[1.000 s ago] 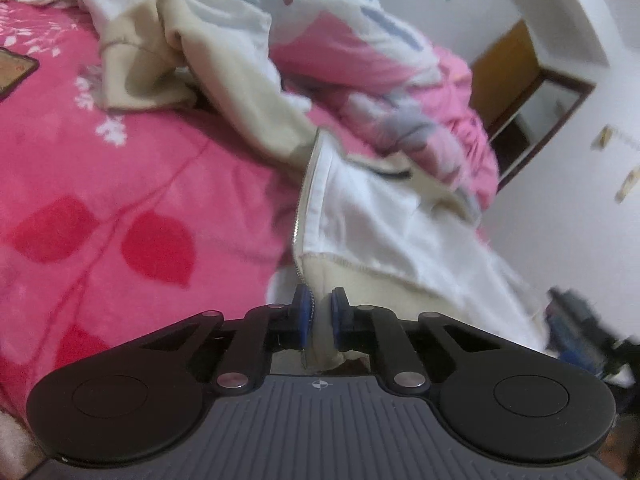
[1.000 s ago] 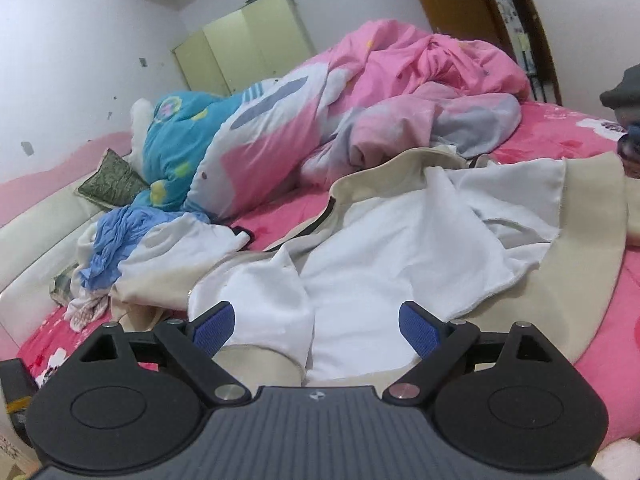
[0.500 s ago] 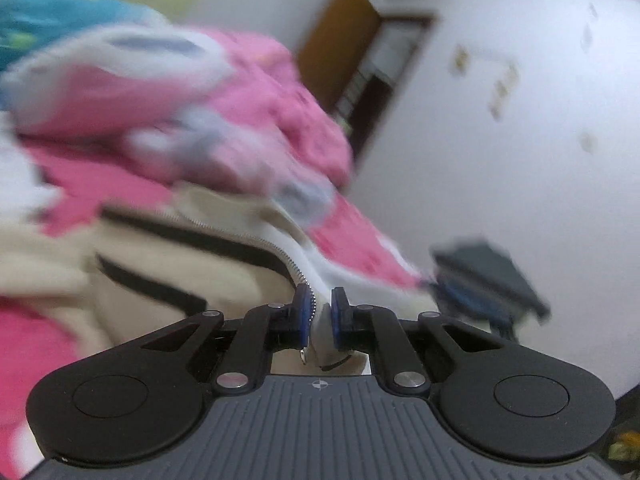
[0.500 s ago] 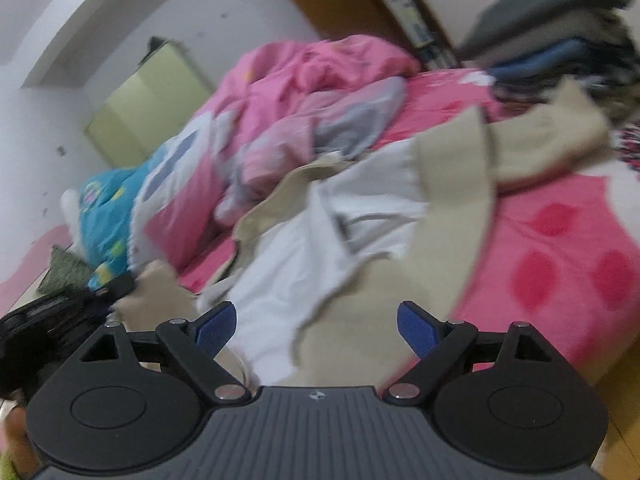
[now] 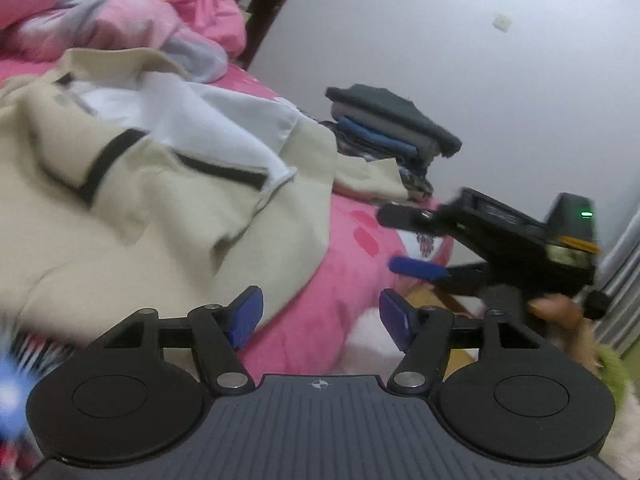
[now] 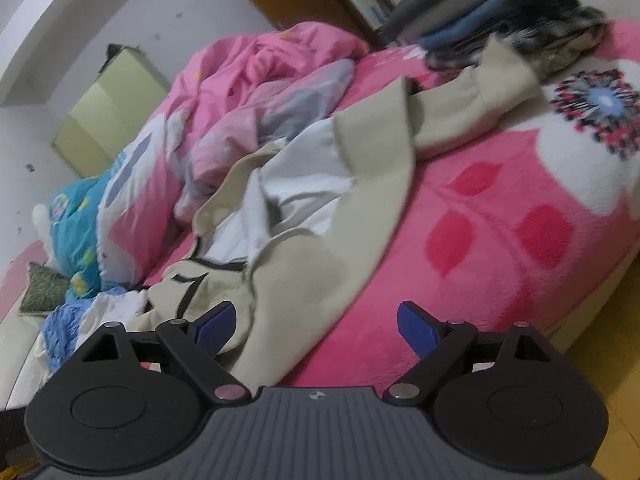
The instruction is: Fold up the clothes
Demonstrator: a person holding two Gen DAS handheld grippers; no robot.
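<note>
Beige jacket (image 6: 320, 216) w/ white lining lies rumpled on pink bed (image 6: 520, 208), sleeve reaching folded pile (image 5: 392, 128) at far edge. L gripper (image 5: 320, 316) jaws wide, holding nothing, near hem. R gripper (image 6: 316, 324) jaws wide too, empty, over jkt edge.

One beige jacket (image 6: 320, 264), one folded stack of clothes (image 5: 392, 132), one crumpled pink quilt (image 6: 256, 80), two tools.

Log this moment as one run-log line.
task: fold clothes | left tongs: open, empty | right tongs: open, empty | beige jacket: crumpled on pink blanket, unfolded | folded stack: beyond jacket
</note>
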